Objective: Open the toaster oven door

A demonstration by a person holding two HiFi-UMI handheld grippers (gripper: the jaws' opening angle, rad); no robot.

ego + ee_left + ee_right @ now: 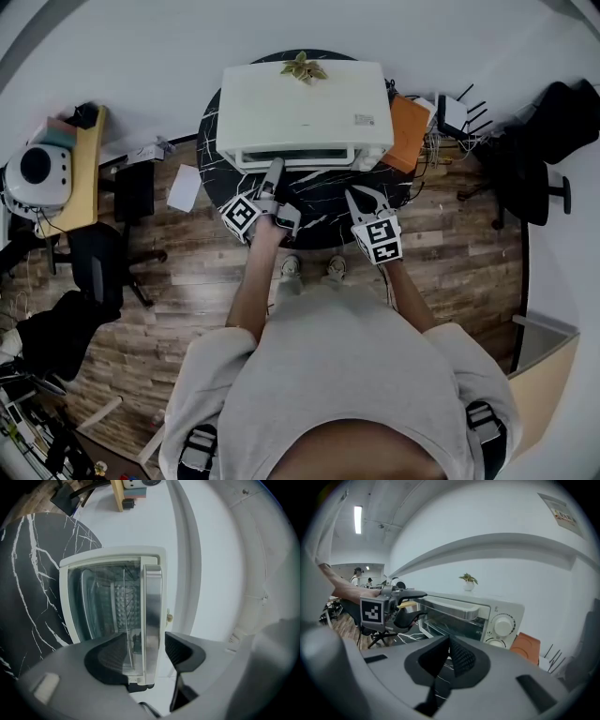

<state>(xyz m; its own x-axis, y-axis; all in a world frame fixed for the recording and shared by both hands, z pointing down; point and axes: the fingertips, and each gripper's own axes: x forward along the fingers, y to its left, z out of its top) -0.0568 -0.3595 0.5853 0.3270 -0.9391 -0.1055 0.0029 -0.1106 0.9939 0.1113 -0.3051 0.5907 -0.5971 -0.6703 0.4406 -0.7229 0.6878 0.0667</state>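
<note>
Head view looks steeply down; left gripper view faces the toaster oven [112,616] close-up, right one obliquely (all share it).

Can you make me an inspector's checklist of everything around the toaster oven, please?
Surface: round black marble table.
Job's things: white toaster oven on the table; its glass door is upright, not swung down.
Clutter: a small plant on top of the oven; an orange flat thing beside it.
Grippers: left tongs open, straddling the door handle; right tongs shut, empty, held over the table, off the oven.
Cables: a tangle of cables by a white box with antennas.
Surroundings: wooden floor, a sheet of paper on it, and a black chair.
</note>
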